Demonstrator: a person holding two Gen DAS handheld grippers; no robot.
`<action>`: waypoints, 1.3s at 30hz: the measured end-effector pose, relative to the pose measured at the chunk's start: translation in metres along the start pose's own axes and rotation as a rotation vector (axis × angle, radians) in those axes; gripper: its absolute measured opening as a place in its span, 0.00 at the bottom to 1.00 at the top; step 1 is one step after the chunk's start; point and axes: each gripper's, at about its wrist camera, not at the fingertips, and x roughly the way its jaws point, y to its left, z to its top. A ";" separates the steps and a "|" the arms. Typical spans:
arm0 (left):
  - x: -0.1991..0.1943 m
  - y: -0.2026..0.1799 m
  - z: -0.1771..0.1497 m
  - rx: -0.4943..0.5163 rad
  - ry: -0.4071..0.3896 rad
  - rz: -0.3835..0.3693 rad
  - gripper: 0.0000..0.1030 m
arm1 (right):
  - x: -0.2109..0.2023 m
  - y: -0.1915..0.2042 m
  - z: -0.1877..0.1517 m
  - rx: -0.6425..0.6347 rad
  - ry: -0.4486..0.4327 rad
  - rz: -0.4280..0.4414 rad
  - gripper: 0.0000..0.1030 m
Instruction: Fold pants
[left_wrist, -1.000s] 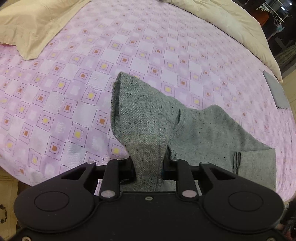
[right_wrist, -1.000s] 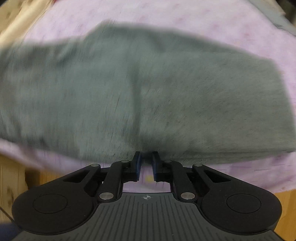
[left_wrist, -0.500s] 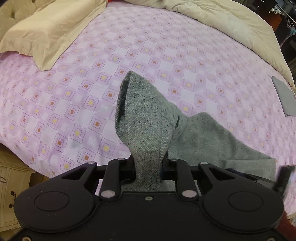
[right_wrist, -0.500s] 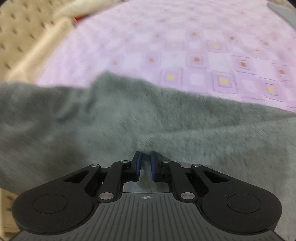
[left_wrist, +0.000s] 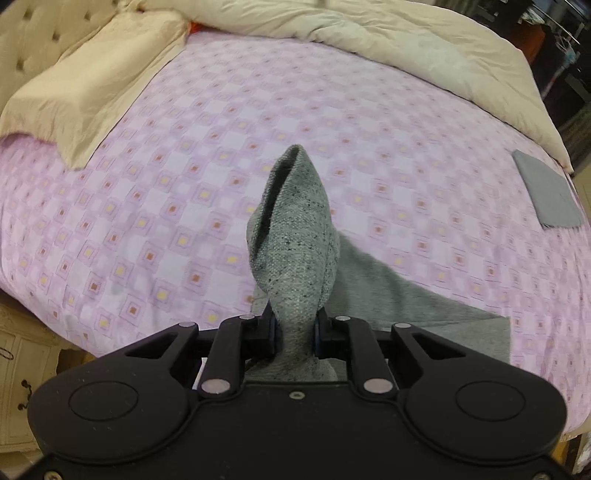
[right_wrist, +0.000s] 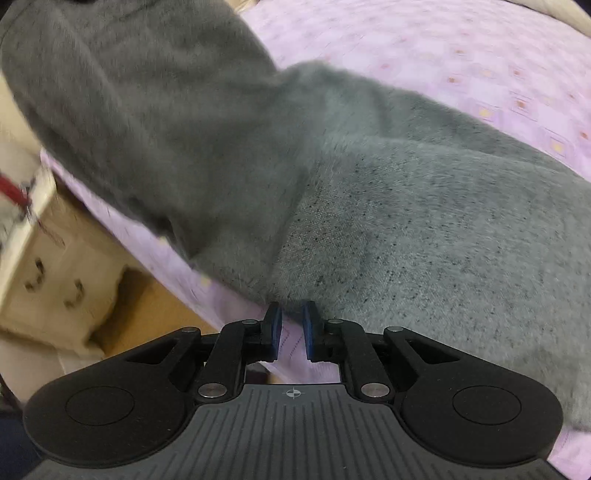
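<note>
I see a bed (left_wrist: 369, 155) covered with a lilac sheet printed in small squares, a cream duvet (left_wrist: 424, 55) bunched along its far side and a cream pillow (left_wrist: 85, 88) at the far left. The grey speckled pants (left_wrist: 388, 291) lie on the near part of the sheet, one end lifted in a rolled cone. A small folded grey cloth (left_wrist: 546, 192) sits well apart at the right edge. A pale cabinet (right_wrist: 55, 266) stands beside the bed. My left gripper (left_wrist: 294, 330) pinches the raised fabric. My right gripper (right_wrist: 292, 325) has blue pads with a narrow gap showing; its tips meet the pants' edge (right_wrist: 369, 203), though I cannot tell whether it grips. I read no writing anywhere.
</note>
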 end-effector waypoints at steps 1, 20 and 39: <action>-0.004 -0.013 -0.001 0.010 -0.006 -0.005 0.22 | -0.007 -0.005 0.001 0.020 -0.024 0.008 0.12; 0.063 -0.225 -0.064 0.309 0.080 -0.140 0.25 | -0.102 -0.135 -0.049 0.375 -0.233 -0.179 0.13; 0.093 -0.031 -0.116 0.051 0.195 0.256 0.26 | -0.033 -0.130 0.026 0.393 -0.117 0.002 0.53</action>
